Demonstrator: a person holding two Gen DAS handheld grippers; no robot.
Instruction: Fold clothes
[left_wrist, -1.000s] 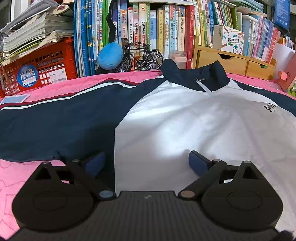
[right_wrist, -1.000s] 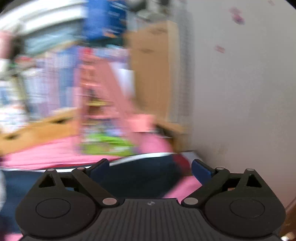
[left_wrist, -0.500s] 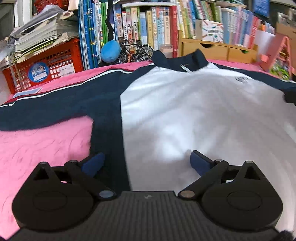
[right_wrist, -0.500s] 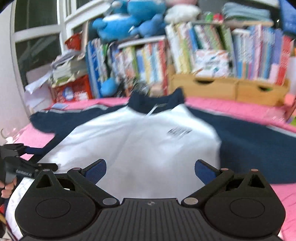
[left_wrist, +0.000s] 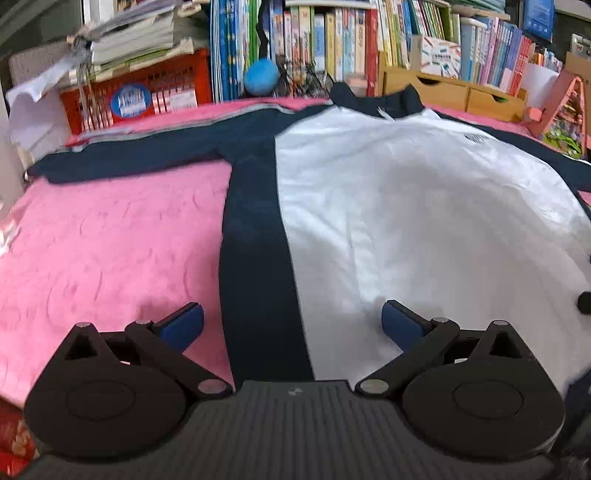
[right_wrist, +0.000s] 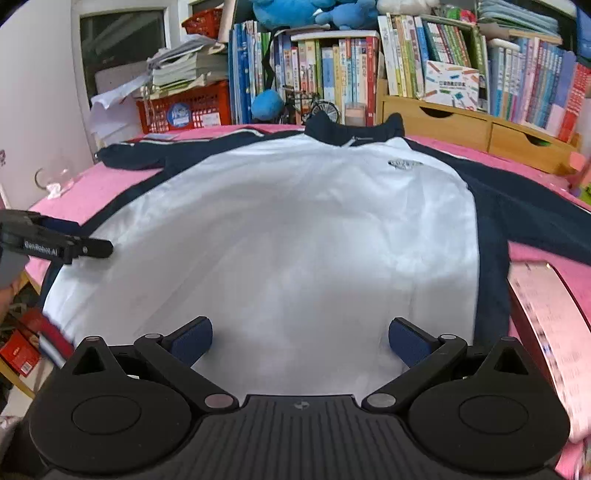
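A white jacket with navy sleeves and collar (left_wrist: 406, 206) lies flat, front up, on a pink cover (left_wrist: 110, 240), sleeves spread to both sides. It also shows in the right wrist view (right_wrist: 295, 229). My left gripper (left_wrist: 291, 321) is open and empty above the jacket's lower left hem, over the navy side panel. My right gripper (right_wrist: 301, 338) is open and empty above the lower middle of the white body. The left gripper also shows at the left edge of the right wrist view (right_wrist: 66, 245).
Behind the jacket stand rows of books (right_wrist: 332, 70), a red crate (left_wrist: 147, 96) with papers, a blue ball (left_wrist: 260, 75), a toy bicycle (right_wrist: 314, 107) and wooden drawers (right_wrist: 461, 125). A pink-red box (right_wrist: 546, 332) lies at the right. A glass (right_wrist: 55, 177) sits at the left edge.
Both grippers have pulled back toward the jacket's hem. The right gripper swung from facing the wall to facing the jacket. Both stayed open and empty.
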